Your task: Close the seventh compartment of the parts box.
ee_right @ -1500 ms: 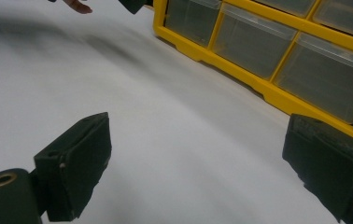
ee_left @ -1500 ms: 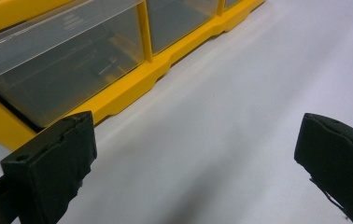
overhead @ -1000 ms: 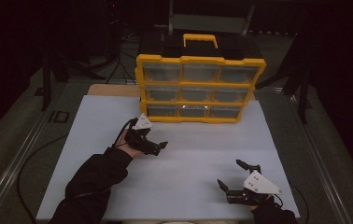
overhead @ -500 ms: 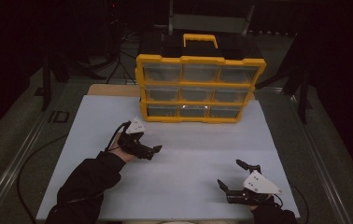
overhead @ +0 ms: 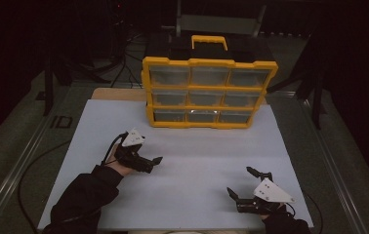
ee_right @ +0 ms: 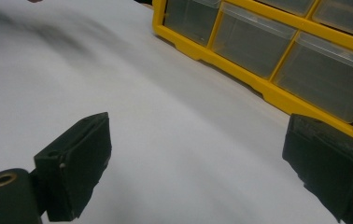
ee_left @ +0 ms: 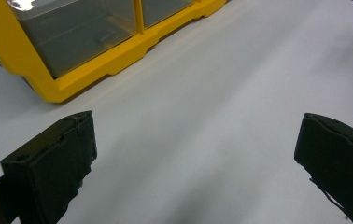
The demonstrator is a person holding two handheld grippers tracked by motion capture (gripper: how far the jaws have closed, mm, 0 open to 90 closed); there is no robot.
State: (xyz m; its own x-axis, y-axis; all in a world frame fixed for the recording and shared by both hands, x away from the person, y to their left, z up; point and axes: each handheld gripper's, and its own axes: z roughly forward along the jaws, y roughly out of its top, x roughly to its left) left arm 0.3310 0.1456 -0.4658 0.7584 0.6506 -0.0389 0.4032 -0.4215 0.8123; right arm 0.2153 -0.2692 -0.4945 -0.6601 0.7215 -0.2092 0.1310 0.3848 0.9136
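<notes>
A yellow drawer cabinet with a black top, a yellow handle and three rows of clear drawers stands at the far middle of the white table sheet. My left gripper is held low over the sheet, in front of the cabinet's left end, and it is open with nothing in it. The left gripper view has its jaws wide apart, with the cabinet's bottom corner beyond them. By the near right edge my right gripper is open and empty. Past its jaws the cabinet's bottom drawers appear.
The table sits in a dark room. Black cables trail along the grey floor to the left. A metal stand rises behind the cabinet. Bare white sheet lies between the two grippers.
My left gripper has drawn back from the cabinet toward the near left, and the forearm has pulled back with it. The right gripper has stayed put.
</notes>
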